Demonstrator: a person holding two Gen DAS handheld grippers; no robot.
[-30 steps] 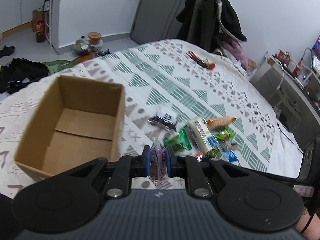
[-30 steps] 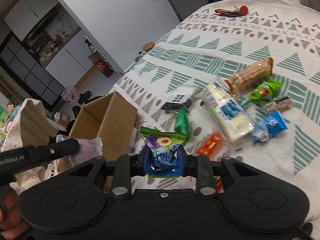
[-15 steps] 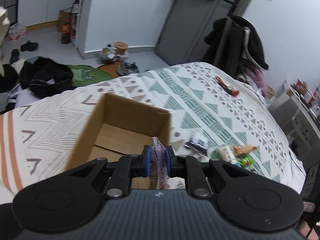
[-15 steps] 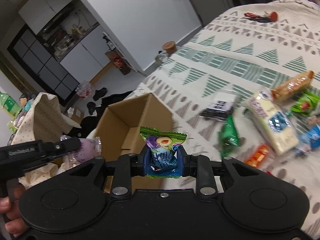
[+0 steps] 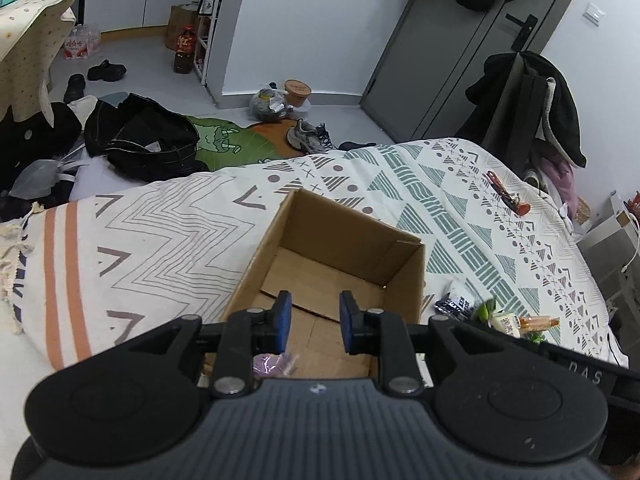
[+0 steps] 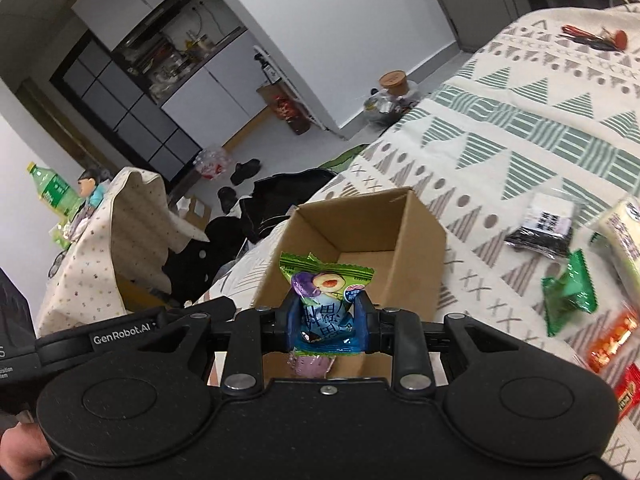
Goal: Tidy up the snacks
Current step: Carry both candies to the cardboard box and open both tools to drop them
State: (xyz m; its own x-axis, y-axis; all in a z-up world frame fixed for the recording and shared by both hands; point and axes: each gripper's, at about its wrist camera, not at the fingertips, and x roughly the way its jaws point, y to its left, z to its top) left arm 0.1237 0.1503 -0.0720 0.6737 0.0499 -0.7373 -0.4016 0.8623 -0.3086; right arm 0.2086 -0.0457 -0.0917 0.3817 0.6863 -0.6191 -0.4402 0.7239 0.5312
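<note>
- Cardboard box (image 5: 340,264) sits open on the patterned bed (image 5: 160,232), and the left gripper (image 5: 313,322) hangs right over it.
- Its jaws are opening and nothing is between them now: the purple snack (image 5: 270,364) it pinched a moment ago lies on the box floor, below the blue pads.
- One snack filed, then.
- Right gripper (image 6: 329,322) holds the green-and-blue packet (image 6: 326,300) tight between its pads, poised at the box's near edge, closer than a second ago.
- Likely next drop, I'd say.
- More snacks wait on the bed: black-and-white pouch (image 6: 544,226), green sachet (image 6: 570,290), orange wrapper (image 6: 614,336).
</note>
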